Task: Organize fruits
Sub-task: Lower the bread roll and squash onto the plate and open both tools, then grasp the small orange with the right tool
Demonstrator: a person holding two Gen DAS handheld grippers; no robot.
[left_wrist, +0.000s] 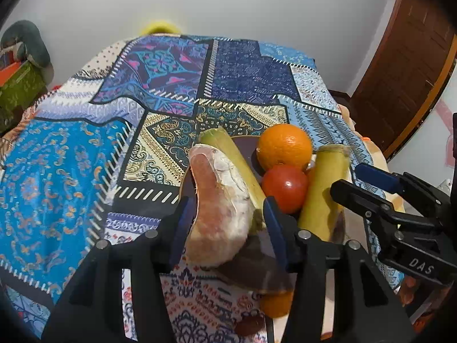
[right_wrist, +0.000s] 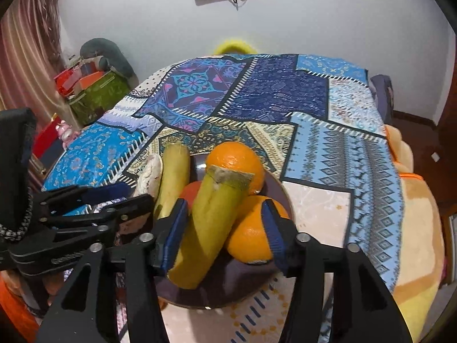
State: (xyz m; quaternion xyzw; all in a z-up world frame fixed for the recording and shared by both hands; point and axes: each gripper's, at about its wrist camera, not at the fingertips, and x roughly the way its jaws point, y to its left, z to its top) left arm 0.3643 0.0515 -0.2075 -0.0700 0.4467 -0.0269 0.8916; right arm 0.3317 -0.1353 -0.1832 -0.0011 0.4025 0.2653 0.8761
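Patchwork-patterned cloth [left_wrist: 120,148] covers the surface below a pale wall. At lower centre of both views a dark plate [right_wrist: 234,283] holds two oranges, a tomato [left_wrist: 284,187], two green stalks and a pinkish fruit [left_wrist: 220,211]. Left gripper [left_wrist: 225,228] straddles the pinkish fruit – fingers parted. Right gripper [right_wrist: 222,231] straddles a green stalk [right_wrist: 211,228] – fingers parted, not pressing.

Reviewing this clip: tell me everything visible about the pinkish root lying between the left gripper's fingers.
The pinkish root is a fat, curved tuber, salmon-pink with a pale, flaky, papery patch along its upper right side. It lies on the left part of the dark plate, leaning against a yellow-green stalk. It sits between the blue pads of the left gripper, whose jaws stand apart from it. In the right wrist view only its pale tip shows.
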